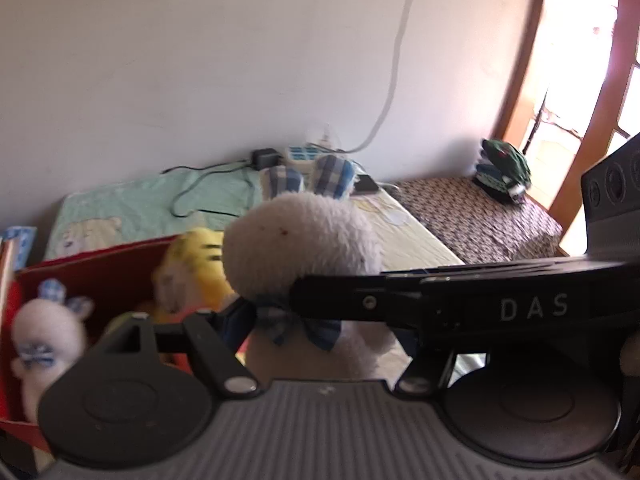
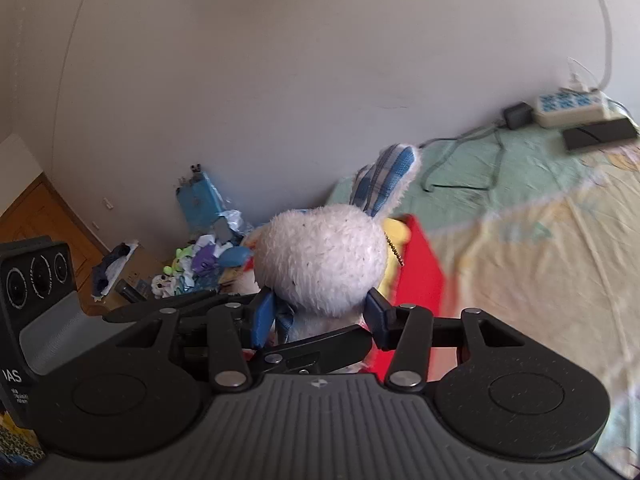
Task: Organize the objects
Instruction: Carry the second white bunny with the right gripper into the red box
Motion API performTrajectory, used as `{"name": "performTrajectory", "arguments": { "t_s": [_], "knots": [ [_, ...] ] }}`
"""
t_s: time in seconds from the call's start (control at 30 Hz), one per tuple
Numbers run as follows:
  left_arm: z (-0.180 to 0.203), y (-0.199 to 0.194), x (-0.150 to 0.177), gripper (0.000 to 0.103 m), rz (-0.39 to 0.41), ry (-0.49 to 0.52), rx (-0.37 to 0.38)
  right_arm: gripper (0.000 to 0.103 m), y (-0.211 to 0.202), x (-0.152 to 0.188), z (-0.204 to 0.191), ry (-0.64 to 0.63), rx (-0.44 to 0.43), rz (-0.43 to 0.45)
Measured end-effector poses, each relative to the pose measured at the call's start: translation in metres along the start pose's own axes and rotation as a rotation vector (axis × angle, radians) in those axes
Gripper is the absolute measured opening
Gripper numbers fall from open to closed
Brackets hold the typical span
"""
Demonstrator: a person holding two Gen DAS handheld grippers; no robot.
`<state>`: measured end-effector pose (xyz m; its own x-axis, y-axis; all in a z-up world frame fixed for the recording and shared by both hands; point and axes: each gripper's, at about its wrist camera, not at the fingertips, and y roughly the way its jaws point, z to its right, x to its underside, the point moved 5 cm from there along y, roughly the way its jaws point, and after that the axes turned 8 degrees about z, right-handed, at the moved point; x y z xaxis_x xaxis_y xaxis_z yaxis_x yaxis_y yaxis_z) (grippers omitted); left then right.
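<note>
A white plush bunny [image 1: 300, 240] with blue plaid ears and a blue bow hangs above the open red box [image 1: 100, 276]. My right gripper [image 2: 320, 316] is shut on the bunny [image 2: 324, 264] just under its head, a blue pad on each side. My left gripper [image 1: 312, 332] is shut on the same toy at the bow. Its left pad [image 1: 236, 320] touches the bow, and its right finger is hidden behind the right gripper's black arm [image 1: 440, 304]. Inside the box sit a smaller white bunny [image 1: 44, 340] and a yellow striped plush [image 1: 192, 268].
The red box [image 2: 416, 272] stands on a bed with a pale green and yellow sheet [image 2: 540, 240]. A power strip [image 2: 568, 106], an adapter with cable [image 2: 518, 116] and a flat black device [image 2: 600, 132] lie by the wall. Folded clothes [image 1: 504, 168] sit at the far end. Floor clutter [image 2: 192, 268] lies left.
</note>
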<state>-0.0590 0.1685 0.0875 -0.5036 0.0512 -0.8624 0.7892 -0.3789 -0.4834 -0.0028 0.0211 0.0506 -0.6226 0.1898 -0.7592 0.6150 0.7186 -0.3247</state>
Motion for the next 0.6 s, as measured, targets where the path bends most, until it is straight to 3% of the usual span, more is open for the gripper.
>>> {"name": "performTrajectory", "arguments": {
  "t_s": [0.3,0.6],
  "knots": [
    [-0.071,0.000,0.006,0.068,-0.081,-0.101,-0.079,0.050,0.066,0.014,-0.030,-0.031,-0.012,-0.044],
    [-0.118,0.020,0.029,0.068,-0.170,-0.168,-0.166,0.049,0.116,0.033,-0.023,0.013,0.017,-0.124]
  ]
}}
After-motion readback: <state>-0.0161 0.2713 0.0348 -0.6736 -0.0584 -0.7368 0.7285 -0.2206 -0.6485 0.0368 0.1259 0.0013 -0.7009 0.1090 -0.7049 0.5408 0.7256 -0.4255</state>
